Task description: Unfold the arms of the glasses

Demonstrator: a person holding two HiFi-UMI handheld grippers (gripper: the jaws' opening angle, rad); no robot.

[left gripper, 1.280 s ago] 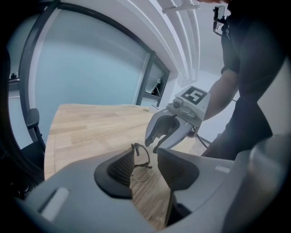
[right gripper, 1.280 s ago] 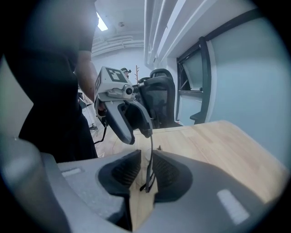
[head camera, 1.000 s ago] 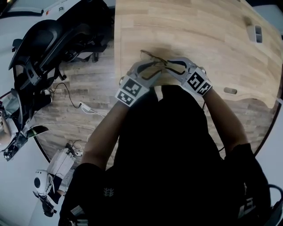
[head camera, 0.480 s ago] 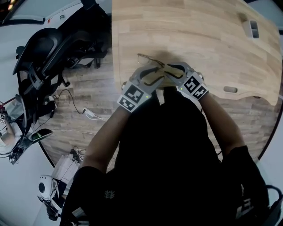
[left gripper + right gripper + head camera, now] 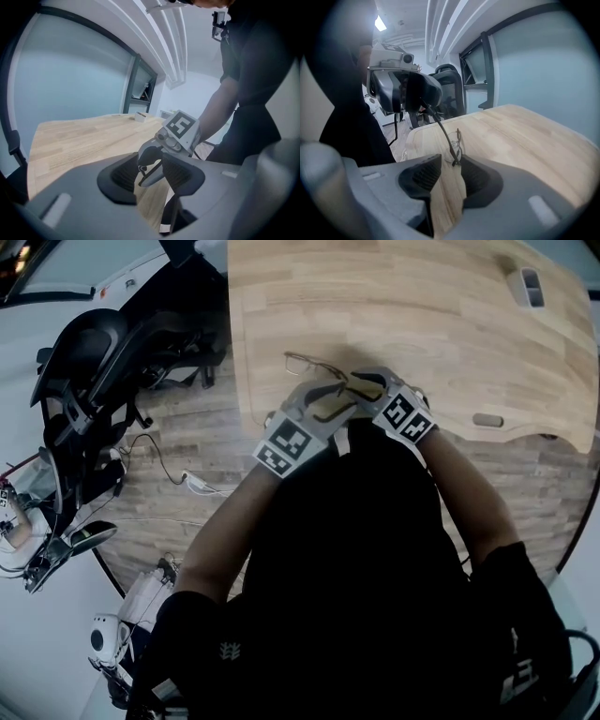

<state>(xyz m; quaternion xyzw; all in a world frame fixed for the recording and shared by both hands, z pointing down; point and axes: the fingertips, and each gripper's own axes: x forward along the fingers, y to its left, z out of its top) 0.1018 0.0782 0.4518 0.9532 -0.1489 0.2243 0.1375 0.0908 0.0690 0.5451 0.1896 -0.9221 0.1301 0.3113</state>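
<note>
- Left gripper (image 5: 149, 173): jaws narrow, pinching the tip of one temple arm (image 5: 438, 124), which is raised off the tabletop.
- Right gripper (image 5: 449, 168): jaws moderately apart and just been opening. The hinge end of the glasses (image 5: 457, 140) sits at their tips, pads not pressing.
- Glasses: front frame down at the wooden table (image 5: 422, 315), near its near-left corner, just beyond both grippers.
- Black office chair (image 5: 94, 343): on the floor, left of the table.

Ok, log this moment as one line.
left gripper: jaws shut on temple arm | right gripper: jaws have just been opening, glasses front between them, not clamped
</note>
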